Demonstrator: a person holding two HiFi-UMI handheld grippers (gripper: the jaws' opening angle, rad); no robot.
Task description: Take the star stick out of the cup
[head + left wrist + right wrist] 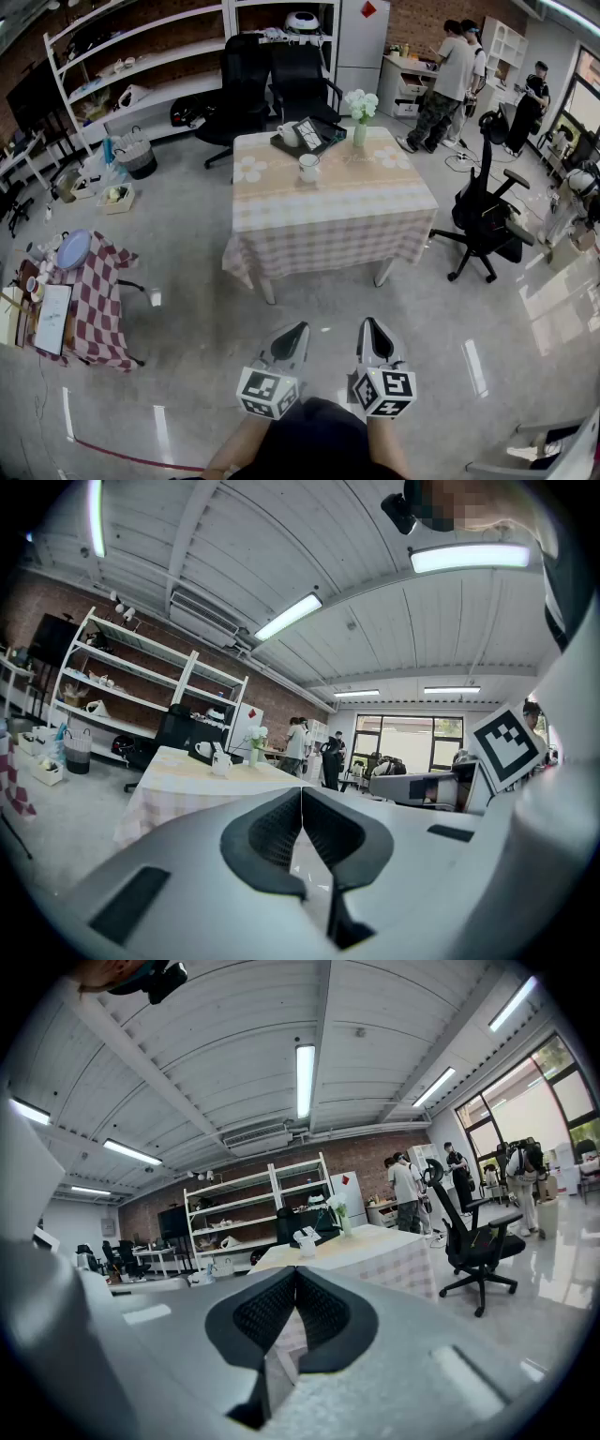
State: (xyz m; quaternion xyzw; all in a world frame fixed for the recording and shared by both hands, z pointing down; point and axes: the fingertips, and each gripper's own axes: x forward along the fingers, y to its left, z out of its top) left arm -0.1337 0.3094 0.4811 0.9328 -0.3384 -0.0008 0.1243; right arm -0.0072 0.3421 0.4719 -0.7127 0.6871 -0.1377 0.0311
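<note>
Head view: the white cup [308, 168] stands on the table [328, 225], midway between the side edges and nearer the far edge, just before a dark tray [314, 141]. A vase [361, 129] of white flowers stands at the far edge. The star stick is too small to make out. The left gripper [301, 327] and right gripper [367, 322] hang side by side over the floor, well short of the table's near edge

Left gripper view: the fingers are pressed together on nothing, and the cup sits far off

Right gripper view: the fingers meet, nothing between them, with the table beyond
</note>
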